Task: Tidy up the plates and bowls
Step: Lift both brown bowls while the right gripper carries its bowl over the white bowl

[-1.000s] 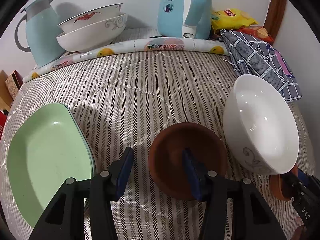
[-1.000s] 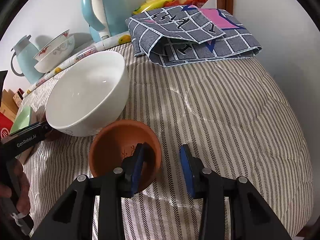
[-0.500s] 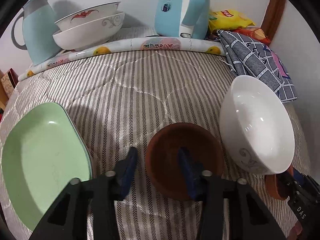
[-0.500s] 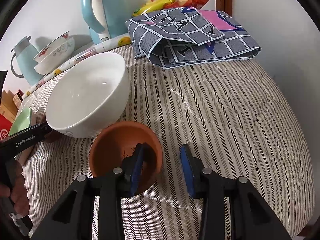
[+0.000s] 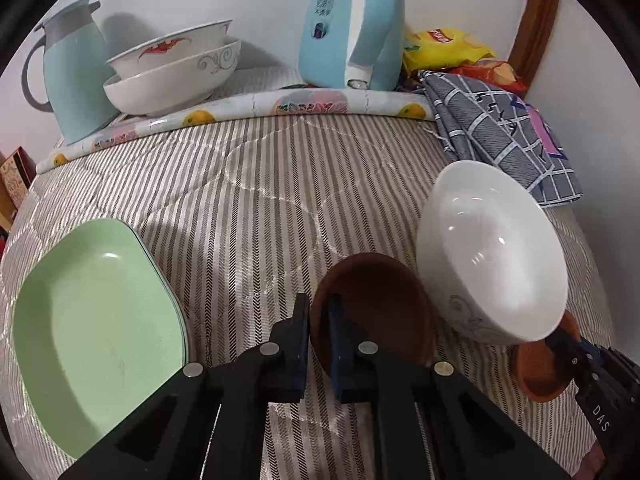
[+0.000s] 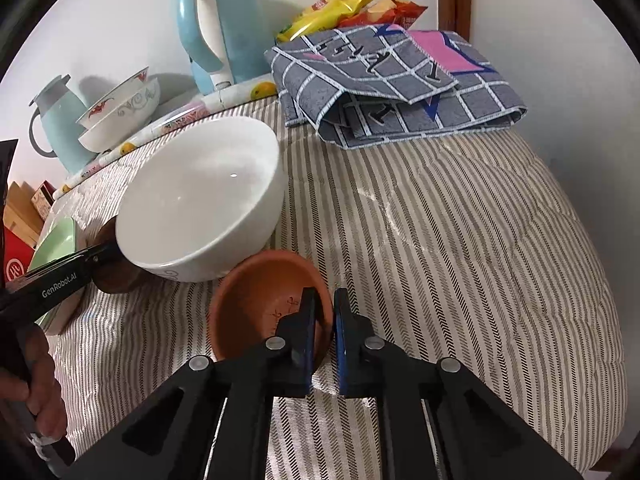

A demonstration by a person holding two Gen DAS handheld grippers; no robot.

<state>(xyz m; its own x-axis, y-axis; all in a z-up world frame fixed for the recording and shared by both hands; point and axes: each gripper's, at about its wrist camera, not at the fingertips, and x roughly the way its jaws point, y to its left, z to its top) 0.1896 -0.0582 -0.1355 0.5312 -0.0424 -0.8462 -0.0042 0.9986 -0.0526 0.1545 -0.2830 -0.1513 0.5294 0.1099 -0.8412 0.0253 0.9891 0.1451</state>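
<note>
The striped quilted bed (image 5: 260,184) carries everything; its widest bare stretch runs down the middle from the fruit-print strip (image 5: 256,104) at the far edge toward the near edge, and in the right wrist view the right half is open right out to the rounded right edge. The green plate (image 5: 96,328), long axis running from near-left to far-right, lies flat at the left edge, face up. The white bowl (image 5: 492,252) sits near the right edge, tilted with its mouth leaning toward the middle, propped against the two small dishes. The dark brown bowl (image 5: 376,304) is tipped up on edge just left of it, rim touching it, mouth facing right; the left gripper (image 5: 318,344) is clenched on its near-left rim. The orange-brown bowl (image 6: 268,304) lies near the white bowl at the near edge, mouth up and tipped slightly; the right gripper (image 6: 325,328) is clamped on its right rim. The left gripper's side reads "GenRobot.AI" in the right wrist view; "DAS" shows on the right one.
</note>
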